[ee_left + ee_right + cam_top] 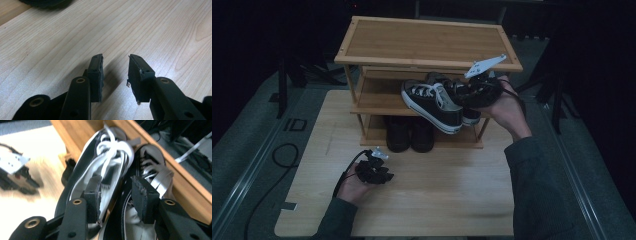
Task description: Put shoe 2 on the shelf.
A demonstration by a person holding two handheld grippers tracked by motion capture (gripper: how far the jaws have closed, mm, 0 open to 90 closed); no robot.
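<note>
Two black-and-white lace-up sneakers sit on the middle tier of a bamboo shoe rack (427,42). The front sneaker (432,102) juts over the tier's front edge; the second sneaker (464,95) lies behind it. My right gripper (462,92) hovers at their heel ends, open. In the right gripper view its jaws (116,182) straddle the meeting collars of the front sneaker (82,167) and the second sneaker (152,165), with the pads not pressing. My left gripper (384,176) rests low over the table, open (115,58), with nothing between its jaws.
A pair of black boots (409,134) stands on the rack's bottom tier. The rack stands at the far side of a light wooden table (437,190). A dark rounded edge (42,2) shows at the top of the left gripper view. A cable (282,155) lies on the floor at left.
</note>
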